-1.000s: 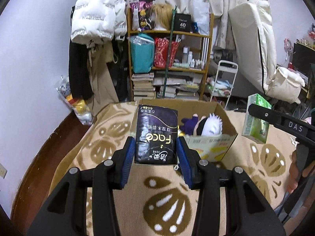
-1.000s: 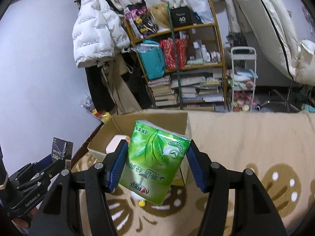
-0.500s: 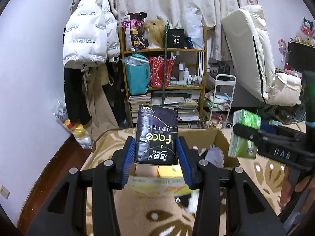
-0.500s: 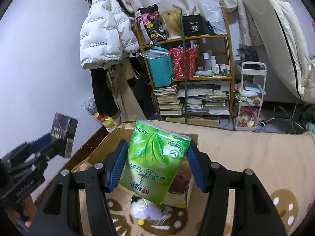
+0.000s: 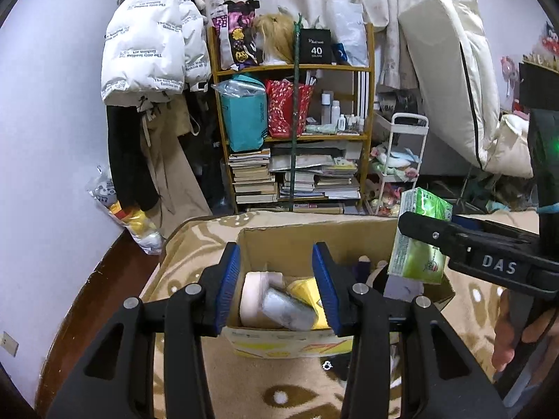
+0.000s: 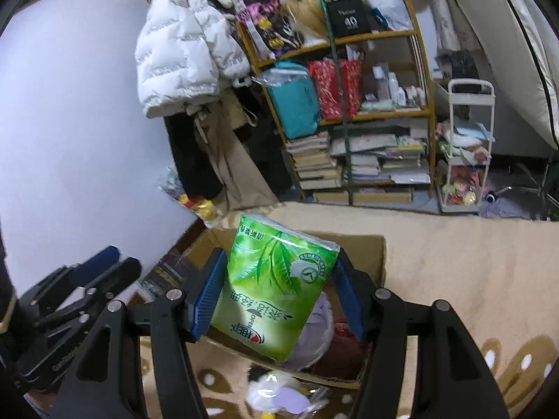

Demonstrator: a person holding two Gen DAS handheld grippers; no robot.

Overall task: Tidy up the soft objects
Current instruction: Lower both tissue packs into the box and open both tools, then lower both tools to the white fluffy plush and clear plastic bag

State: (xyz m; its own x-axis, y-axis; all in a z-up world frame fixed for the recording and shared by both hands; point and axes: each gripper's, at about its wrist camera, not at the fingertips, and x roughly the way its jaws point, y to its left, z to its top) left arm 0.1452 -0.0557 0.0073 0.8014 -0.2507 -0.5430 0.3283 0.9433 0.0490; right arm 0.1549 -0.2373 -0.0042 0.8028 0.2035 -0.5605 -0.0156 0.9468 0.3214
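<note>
My right gripper (image 6: 279, 260) pinched the tilted green tissue pack (image 6: 276, 289) above the cardboard box (image 6: 363, 248); my left gripper (image 5: 276, 256) stood spread, empty. Released off-centre, the pack could have clipped the rim and tumbled onto the rug (image 6: 454, 262).

Black claw (image 5: 276, 289), blue pads (image 5: 229, 288), silver screws.

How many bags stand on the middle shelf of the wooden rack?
2. A teal bag stands at the shelf's left end, and a red patterned bag stands right beside it, towards the bottles. Smaller bags behind them may be hidden.
</note>
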